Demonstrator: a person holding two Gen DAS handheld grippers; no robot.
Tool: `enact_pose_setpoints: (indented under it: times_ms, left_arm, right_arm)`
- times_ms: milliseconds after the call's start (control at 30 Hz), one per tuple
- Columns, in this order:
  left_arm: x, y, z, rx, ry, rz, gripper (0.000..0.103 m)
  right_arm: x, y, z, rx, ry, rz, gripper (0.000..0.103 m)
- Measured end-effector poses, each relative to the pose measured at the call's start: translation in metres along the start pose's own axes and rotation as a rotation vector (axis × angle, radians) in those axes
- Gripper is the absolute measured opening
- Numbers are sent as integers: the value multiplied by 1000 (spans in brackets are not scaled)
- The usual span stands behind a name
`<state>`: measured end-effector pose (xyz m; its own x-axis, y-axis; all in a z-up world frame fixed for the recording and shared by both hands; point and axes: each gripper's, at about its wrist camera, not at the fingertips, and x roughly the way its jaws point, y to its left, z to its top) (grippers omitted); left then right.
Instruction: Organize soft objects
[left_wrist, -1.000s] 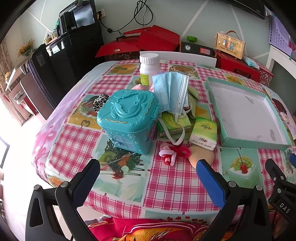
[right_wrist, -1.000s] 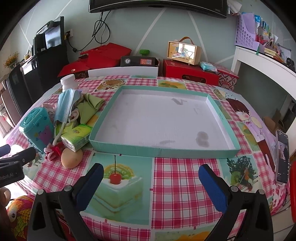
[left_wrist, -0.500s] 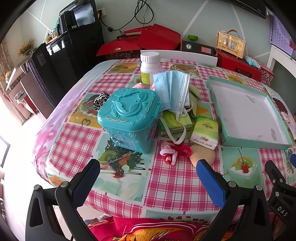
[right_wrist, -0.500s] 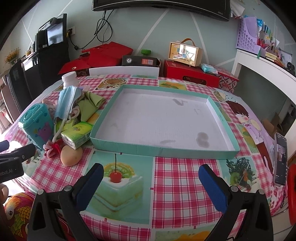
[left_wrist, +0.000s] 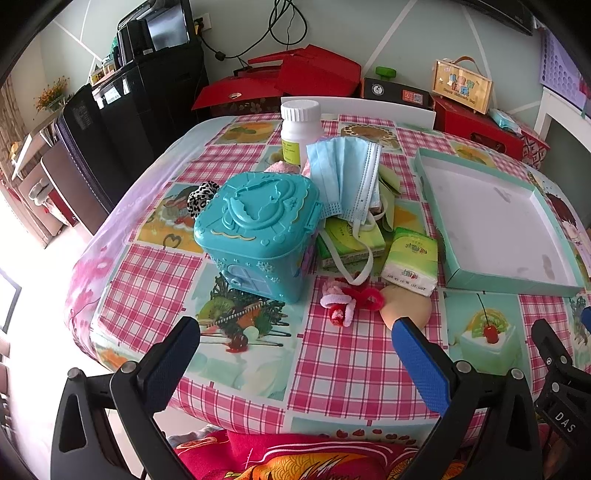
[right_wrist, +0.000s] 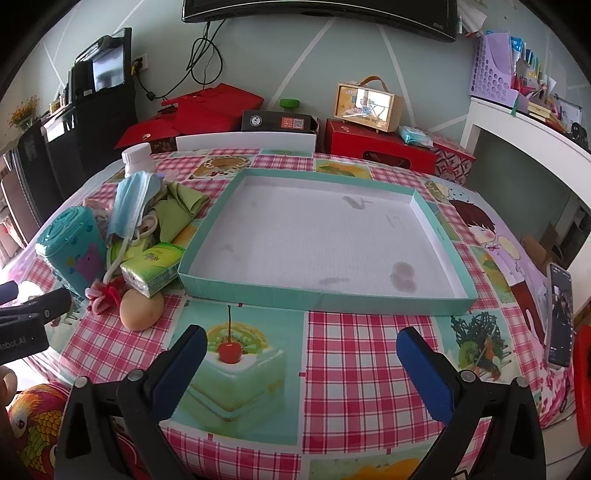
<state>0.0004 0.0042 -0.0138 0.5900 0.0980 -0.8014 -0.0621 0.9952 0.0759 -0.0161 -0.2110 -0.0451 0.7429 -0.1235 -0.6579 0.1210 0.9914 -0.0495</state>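
Observation:
A heap of soft things lies left of the shallow teal tray (right_wrist: 436, 230) (left_wrist: 454, 273): a blue face mask (left_wrist: 345, 177) (right_wrist: 129, 199), green tissue packs (left_wrist: 410, 260) (right_wrist: 153, 267), a green cloth (right_wrist: 177, 208), red and pink hair ties (left_wrist: 345, 299) (right_wrist: 105, 293), a beige sponge (left_wrist: 406, 310) (right_wrist: 140, 308) and a leopard scrunchie (left_wrist: 199, 197). The tray holds nothing. My left gripper (left_wrist: 295, 350) hovers open over the table's near edge, short of the hair ties. My right gripper (right_wrist: 301, 360) hovers open in front of the tray, over the cake picture.
A teal plastic box (left_wrist: 258, 229) (right_wrist: 72, 249) stands beside the heap, a white bottle (left_wrist: 301, 129) (right_wrist: 138, 158) behind it. A phone (right_wrist: 559, 314) lies at the table's right edge. Red boxes and black cabinets stand beyond the table.
Both grippers have stayed open and nearly still; the views shifted only slightly toward the table. Nothing on the table has moved.

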Motion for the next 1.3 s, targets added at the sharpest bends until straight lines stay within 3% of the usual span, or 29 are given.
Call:
enact_pose_setpoints:
  times_ms: [1033,1167,1300]
  left_arm:
    - [1,8,0,-40,14,-31,103]
    - [-1,29,1,-135,20,-110,103]
    - [4,39,4,-151,54,-130,103]
  right_arm:
    - [1,5,-2,-16,3,-6,103]
    - [-7,13,2,-55,-15,81,103]
    - [-1,36,2,-140,21,149,103]
